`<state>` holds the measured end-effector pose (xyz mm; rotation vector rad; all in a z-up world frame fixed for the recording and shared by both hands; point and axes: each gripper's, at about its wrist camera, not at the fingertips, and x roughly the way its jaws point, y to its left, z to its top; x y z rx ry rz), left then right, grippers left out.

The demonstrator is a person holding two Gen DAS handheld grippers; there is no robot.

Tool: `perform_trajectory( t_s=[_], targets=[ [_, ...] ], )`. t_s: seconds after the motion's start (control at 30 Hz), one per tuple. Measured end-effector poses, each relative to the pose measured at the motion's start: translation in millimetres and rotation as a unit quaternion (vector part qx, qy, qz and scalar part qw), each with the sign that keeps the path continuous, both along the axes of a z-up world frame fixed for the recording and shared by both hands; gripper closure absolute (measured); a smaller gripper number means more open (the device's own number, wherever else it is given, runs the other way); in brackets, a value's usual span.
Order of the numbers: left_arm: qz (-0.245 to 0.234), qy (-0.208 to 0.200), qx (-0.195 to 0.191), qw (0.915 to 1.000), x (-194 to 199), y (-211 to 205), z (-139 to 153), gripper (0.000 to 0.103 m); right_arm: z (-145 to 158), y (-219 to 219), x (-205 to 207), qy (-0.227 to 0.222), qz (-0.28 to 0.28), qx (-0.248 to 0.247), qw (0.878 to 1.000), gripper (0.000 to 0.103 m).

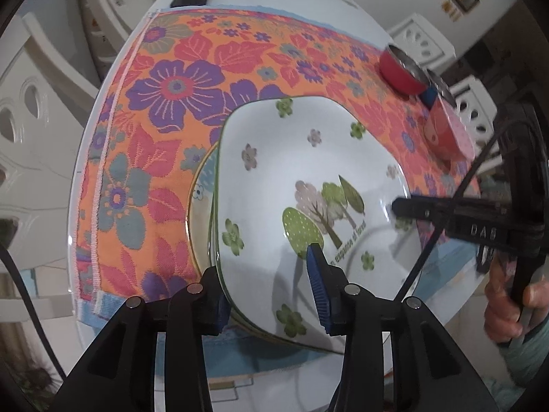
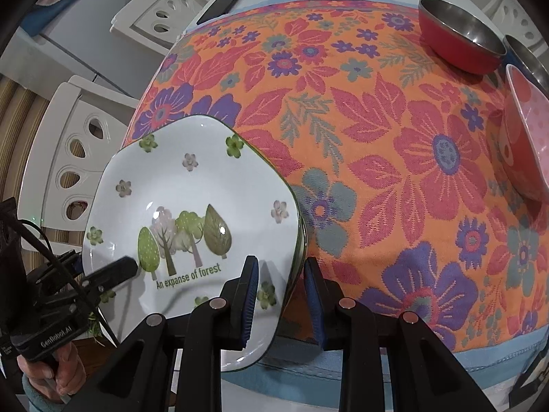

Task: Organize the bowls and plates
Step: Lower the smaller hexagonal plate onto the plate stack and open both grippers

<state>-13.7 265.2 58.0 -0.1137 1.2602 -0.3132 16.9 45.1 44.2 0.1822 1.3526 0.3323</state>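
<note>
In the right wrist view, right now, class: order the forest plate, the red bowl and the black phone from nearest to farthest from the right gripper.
1. Forest plate: between the right gripper's jaws, lower left.
2. Red bowl: upper right, on the floral cloth.
3. Black phone: top left, beyond the cloth.

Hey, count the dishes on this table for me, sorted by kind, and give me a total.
Plates: at least 2, a forest plate stacked on another plate; more may hide beneath
Bowls: 3, a red bowl, a blue bowl, a pink bowl
Total: at least 5 dishes
</note>
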Motion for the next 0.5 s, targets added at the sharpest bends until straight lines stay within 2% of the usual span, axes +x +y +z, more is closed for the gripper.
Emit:
perform_trajectory(
  t_s=[0.1, 0.23, 0.3, 0.5],
  targets=[
    [-0.017, 0.003, 0.024, 0.9996, -5, -2, 5, 0.066, 1, 1, -3, 0.006, 0.001, 0.001, 1.0, 0.076],
    [-0.007, -0.004, 0.058, 0.9983, -6, 9, 11, 0.066, 4, 3, -9, 0.008, 0.002, -0.005, 1.0, 0.076],
    [0.003, -0.009, 0.055, 0.9985, -4, 16, 13, 0.066, 3, 5, -12, 0.016, -0.001, -0.003, 1.0, 0.076],
    [0.037, -0.014, 0.026, 0.9989, 4, 33, 17, 0.066, 5, 23, -24, 0.011, -0.015, -0.046, 0.999, 0.075]
  ],
)
